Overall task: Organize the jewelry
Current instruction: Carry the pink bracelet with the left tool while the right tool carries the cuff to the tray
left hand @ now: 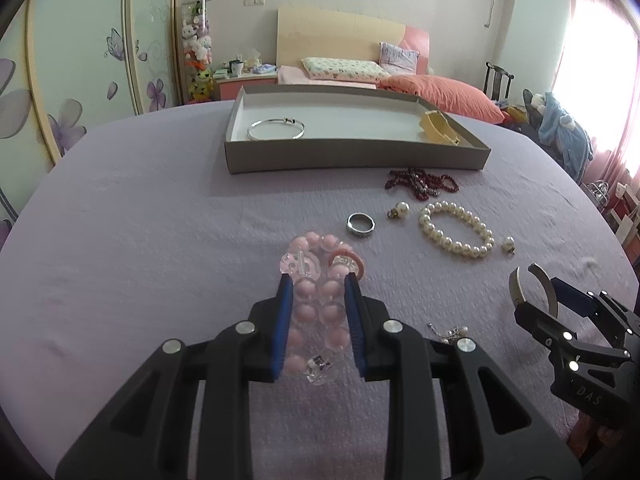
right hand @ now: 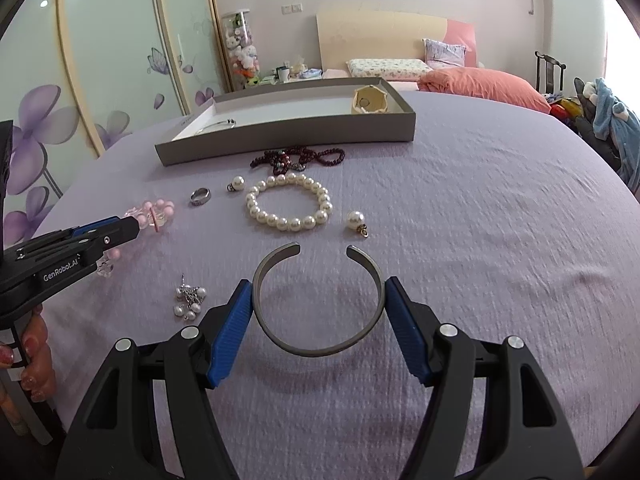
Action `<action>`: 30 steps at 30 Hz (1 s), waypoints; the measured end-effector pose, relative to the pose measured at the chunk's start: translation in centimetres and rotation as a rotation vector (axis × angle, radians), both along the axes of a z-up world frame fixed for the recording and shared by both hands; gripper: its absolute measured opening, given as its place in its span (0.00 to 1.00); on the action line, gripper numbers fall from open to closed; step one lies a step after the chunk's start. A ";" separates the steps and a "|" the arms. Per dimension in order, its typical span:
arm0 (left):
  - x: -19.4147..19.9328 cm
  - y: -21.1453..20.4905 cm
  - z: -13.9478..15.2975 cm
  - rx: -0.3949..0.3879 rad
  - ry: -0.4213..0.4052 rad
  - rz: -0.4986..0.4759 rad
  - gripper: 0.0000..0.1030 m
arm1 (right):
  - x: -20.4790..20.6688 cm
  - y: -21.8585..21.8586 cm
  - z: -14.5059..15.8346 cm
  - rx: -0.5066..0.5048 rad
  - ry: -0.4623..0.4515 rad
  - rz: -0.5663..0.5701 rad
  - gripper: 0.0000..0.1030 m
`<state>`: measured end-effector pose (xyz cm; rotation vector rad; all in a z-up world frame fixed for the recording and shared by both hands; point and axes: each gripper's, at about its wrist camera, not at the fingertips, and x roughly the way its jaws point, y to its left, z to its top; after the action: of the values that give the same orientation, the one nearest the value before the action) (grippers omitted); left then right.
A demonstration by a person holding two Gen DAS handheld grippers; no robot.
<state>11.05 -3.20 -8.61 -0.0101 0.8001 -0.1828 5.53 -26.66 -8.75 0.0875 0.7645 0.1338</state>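
Two wrist views over a lilac-covered tabletop. In the left view, my left gripper fills the lower centre, its jaws drawn narrow and pressing on both sides of a pink bead bracelet, which sits squeezed between the blue pads. In the right view, my right gripper holds its jaws wide, the pads touching the two outer sides of a grey open cuff at lower centre; I judge it gripped.

The tray lies at upper centre of the left view and already holds a silver bangle at its left and a cream piece at its right. Loose in front of it, right of centre: dark red beads, a ring, a pearl bracelet, two pearl drops and a small pearl cluster.

Step in hand, as I judge it: both pieces grasped, neither yet carried. The next move calls for lifting clear of the cloth, passing above the loose pieces, and releasing over a bare part of the tray floor without slackening early.
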 end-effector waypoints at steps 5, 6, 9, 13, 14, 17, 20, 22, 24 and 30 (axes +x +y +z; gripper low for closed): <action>-0.2 -0.2 0.4 0.012 -0.029 0.004 0.26 | 0.3 -0.2 0.5 0.012 -0.019 -0.003 0.65; -0.2 -0.2 0.5 0.013 -0.036 0.006 0.26 | 0.4 -0.2 0.7 0.013 -0.026 -0.002 0.65; 0.0 -0.1 0.6 0.002 -0.053 0.009 0.25 | 0.6 -0.2 1.2 0.013 -0.041 -0.001 0.65; 0.2 0.0 0.9 -0.022 -0.063 0.012 0.01 | 1.0 -0.1 1.8 0.013 -0.061 0.003 0.65; 0.4 0.0 0.8 -0.018 -0.059 0.011 0.01 | 1.1 -0.1 1.9 0.012 -0.064 0.005 0.65; 0.7 0.1 0.5 -0.027 -0.047 0.012 0.01 | 1.4 0.0 2.2 0.013 -0.071 0.007 0.65; 0.9 0.5 0.2 -0.042 -0.023 0.032 0.25 | 1.5 0.1 2.2 0.016 -0.071 0.011 0.65; 0.6 0.5 0.4 -0.019 -0.048 0.055 0.68 | 1.5 0.3 2.1 0.021 -0.063 0.017 0.65; 0.3 0.3 0.7 -0.004 -0.070 0.043 0.70 | 1.6 0.3 1.9 0.024 -0.058 0.019 0.65; 1.7 -0.8 -0.6 0.069 0.028 0.014 0.70 | 1.7 0.4 1.7 0.031 -0.049 0.019 0.65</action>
<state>12.72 -4.02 -9.20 0.0470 0.8335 -0.1417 7.20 -26.29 -7.05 0.1061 0.7146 0.1659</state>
